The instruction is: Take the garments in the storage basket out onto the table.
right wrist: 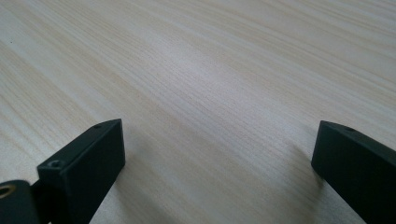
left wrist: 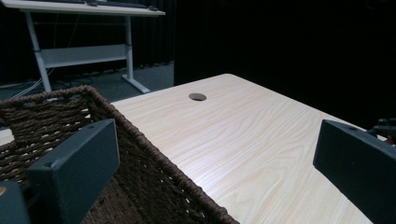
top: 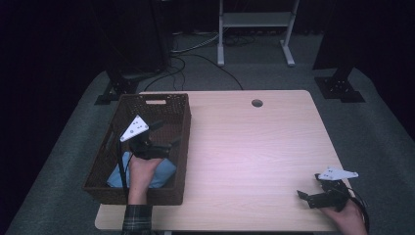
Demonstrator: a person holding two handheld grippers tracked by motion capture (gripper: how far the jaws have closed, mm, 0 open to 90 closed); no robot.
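Wicker basket point(top: 178, 128) beside bare tabletop point(top: 244, 147)

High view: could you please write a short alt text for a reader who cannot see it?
A person's left gripper hangs open over a brown woven basket holding a light blue cloth, at the left of a pale wooden table. The right gripper rests open near the table's front right corner.

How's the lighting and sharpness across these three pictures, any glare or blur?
High view: the table glows pale under overhead light, surroundings nearly black, the basket interior dim. Left gripper view: black backdrop, near jaws soft. Right gripper view: even light, faint jaw shadows on the wood, near grain slightly blurred.
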